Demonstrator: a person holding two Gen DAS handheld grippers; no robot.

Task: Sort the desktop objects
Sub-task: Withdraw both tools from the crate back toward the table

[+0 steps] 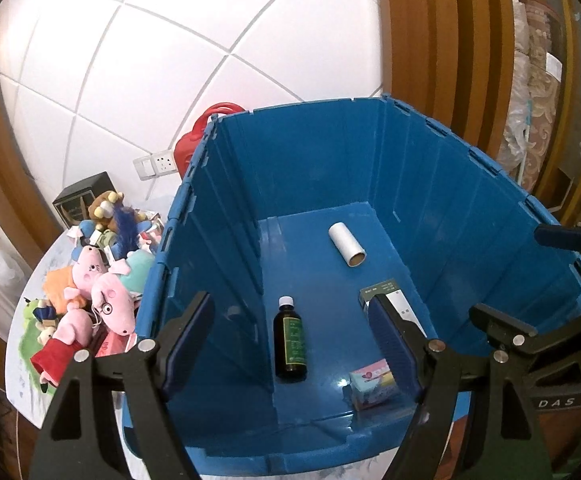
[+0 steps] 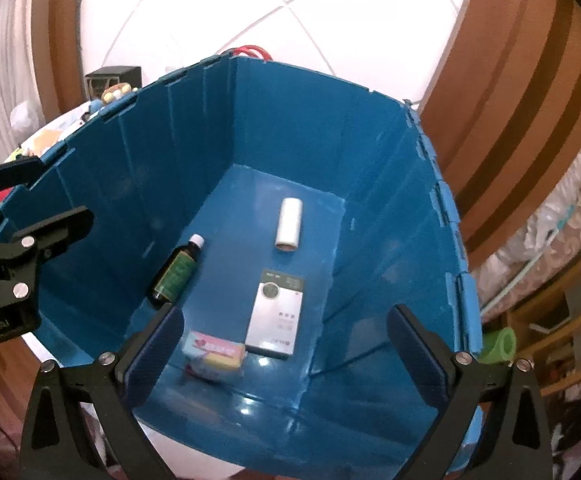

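Observation:
A deep blue crate [image 1: 470, 216] [image 2: 370, 152] holds a dark brown bottle with a white cap [image 1: 289, 340] [image 2: 176, 272], a white paper roll [image 1: 347, 244] [image 2: 289, 224], a grey-white flat box [image 1: 390, 292] [image 2: 276, 312] and a small pastel packet [image 1: 372, 384] [image 2: 215, 354]. My left gripper [image 1: 290, 344] is open and empty above the crate's near rim. My right gripper [image 2: 286, 356] is open and empty above the crate too. The right gripper also shows at the right edge of the left wrist view [image 1: 530, 280]; the left gripper shows at the left edge of the right wrist view [image 2: 34, 216].
A pile of plush toys [image 1: 94, 280], pink pigs among them, lies on the round table [image 1: 18, 360] left of the crate. A black box [image 1: 86, 196] and a red container [image 1: 194, 140] stand behind. A green roll [image 2: 498, 346] lies right of the crate.

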